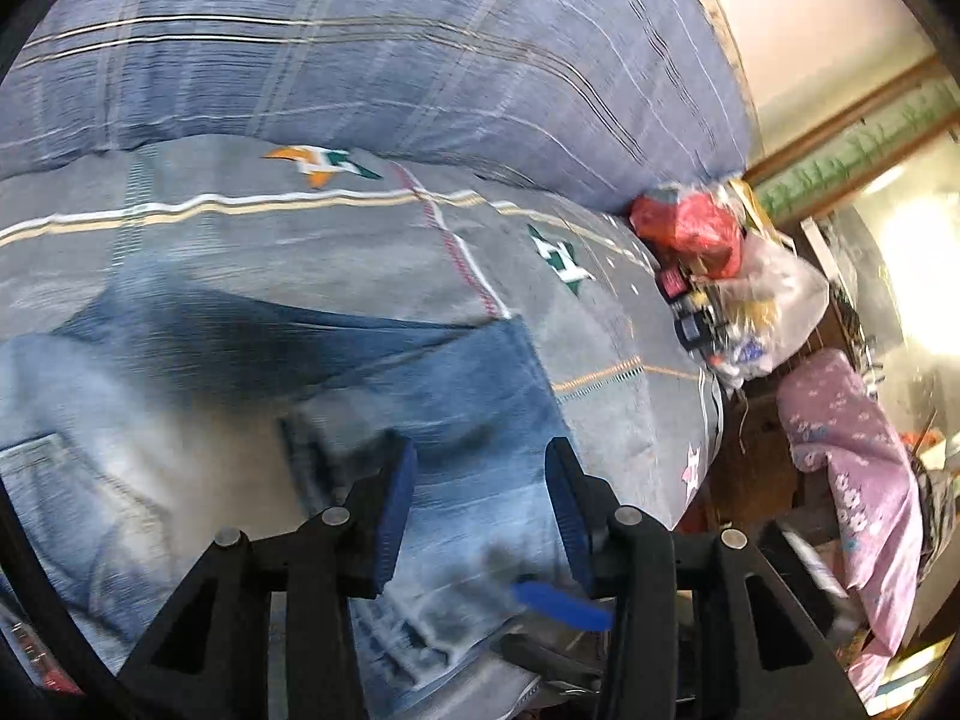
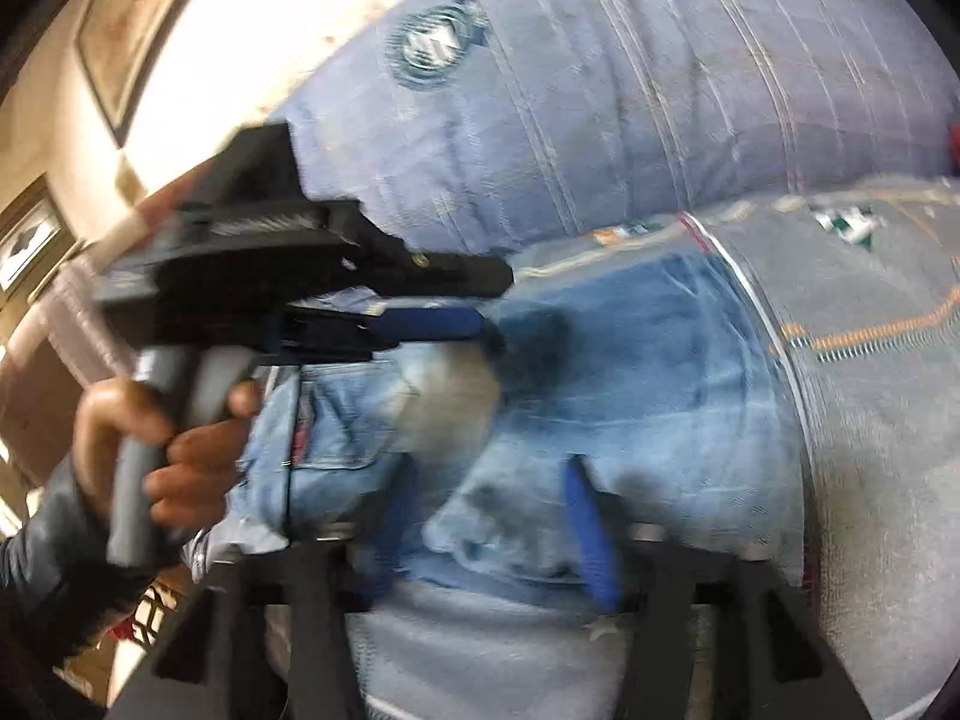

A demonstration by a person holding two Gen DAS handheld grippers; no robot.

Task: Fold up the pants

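In the left wrist view, at the far left, the pants (image 1: 288,396), faded blue jeans, lie on the bed (image 1: 360,240), which has a grey cover with white and orange lines and small green and orange figures. A back pocket shows at the lower left of this view. A dark shadow crosses the denim in the middle. The left claw (image 1: 480,516) hangs just above the jeans with its blue pads (image 1: 399,516) spread apart; denim shows in the gap below, but the pads do not press on it. Behind the bed a big blue striped pillow (image 1: 372,48) fills the top. Further right, at the edge of the bed, sits a red bag (image 1: 690,225) with a clear plastic bag (image 1: 768,294) of small things beside it, and lower right hangs a pink flowered cloth (image 1: 858,456). In the right wrist view, at the left, a hand (image 2: 150,450) in a dark sleeve (image 2: 54,552) grips the grey handle of the left claw (image 2: 486,324), which reaches over the jeans (image 2: 630,372) from the side; from this angle I cannot tell how wide it stands. The picture is blurred. At the bottom centre the right claw (image 2: 486,534) has its blue pads (image 2: 591,534) apart, with folded denim lying between them, and they do not seem to pinch it. To the right is the grey bed cover (image 2: 870,390), and above it the blue pillow (image 2: 660,90).
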